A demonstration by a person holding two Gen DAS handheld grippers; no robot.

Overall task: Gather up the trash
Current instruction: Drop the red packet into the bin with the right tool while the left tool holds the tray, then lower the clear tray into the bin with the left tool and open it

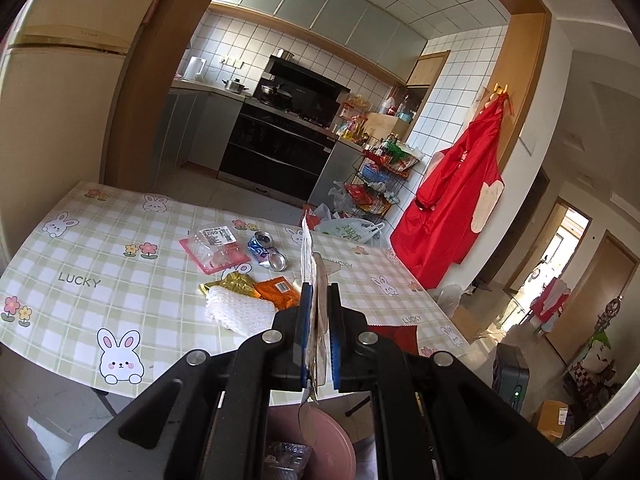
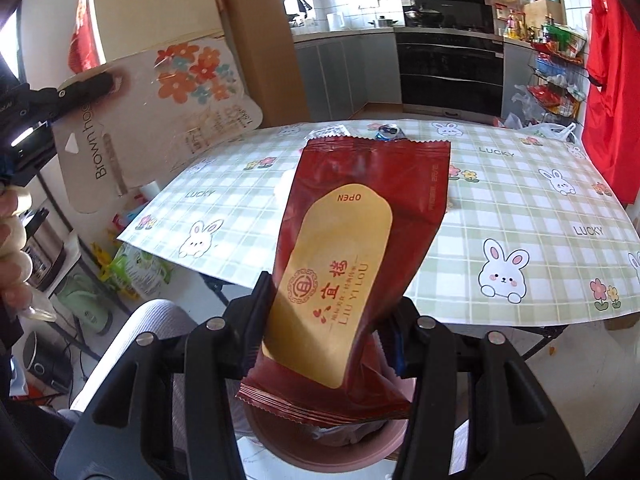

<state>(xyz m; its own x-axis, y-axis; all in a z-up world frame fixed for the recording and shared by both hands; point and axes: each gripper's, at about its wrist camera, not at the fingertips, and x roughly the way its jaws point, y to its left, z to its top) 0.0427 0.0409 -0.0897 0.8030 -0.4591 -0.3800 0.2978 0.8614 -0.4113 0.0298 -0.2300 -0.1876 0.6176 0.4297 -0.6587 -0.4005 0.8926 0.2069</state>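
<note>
My left gripper (image 1: pixel 320 292) is shut on a flat cardboard package seen edge-on (image 1: pixel 310 256); the right wrist view shows its flowered face (image 2: pixel 160 120), held up at the left. My right gripper (image 2: pixel 328 300) is shut on a dark red snack wrapper with a gold label (image 2: pixel 352 248). Both are held above a pink bin (image 1: pixel 328 440), which also shows under the wrapper (image 2: pixel 320 448). On the table (image 1: pixel 80 256) lie a pink tray with clear plastic (image 1: pixel 214 248), a crushed can (image 1: pixel 266 250), an orange wrapper (image 1: pixel 278 290), a gold wrapper (image 1: pixel 236 282) and white foam netting (image 1: pixel 236 312).
A red cloth (image 1: pixel 396 334) lies at the table's near right edge. A red apron (image 1: pixel 452 200) hangs on the wall to the right. A wire rack (image 1: pixel 380 184) and plastic bags (image 1: pixel 352 228) stand beyond the table. A grey chair (image 2: pixel 132 344) is at the lower left.
</note>
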